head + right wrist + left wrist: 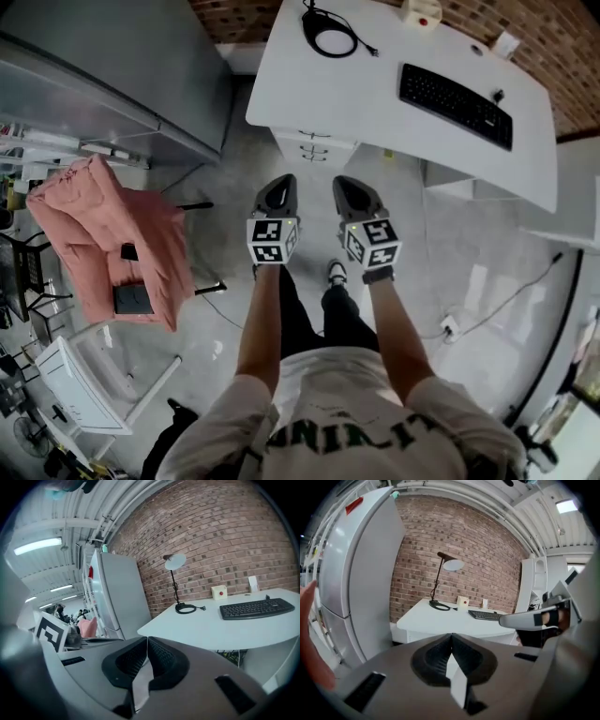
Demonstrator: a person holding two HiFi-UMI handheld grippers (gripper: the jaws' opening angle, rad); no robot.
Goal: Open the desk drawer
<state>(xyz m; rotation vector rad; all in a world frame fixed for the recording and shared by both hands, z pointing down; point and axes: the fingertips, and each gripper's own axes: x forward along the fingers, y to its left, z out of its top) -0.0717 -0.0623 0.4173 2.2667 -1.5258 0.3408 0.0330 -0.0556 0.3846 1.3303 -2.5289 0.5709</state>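
Brick wall is backing the white desk [347, 89] at the frame's top, its drawer [314, 148] sitting closed under the near edge, while the left tongs [277, 187] and right tongs [350, 187] are hovering below it, clamped together and empty, probably risking a glance off the handle.

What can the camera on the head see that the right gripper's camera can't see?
Only the head view shows the drawers under the desk, which are all pushed in, and the person's shoe on the floor.

Only the right gripper view shows the round lamp head and a long ceiling light.

Both views show the white desk, the black keyboard and the little box with the red button by the brick wall.
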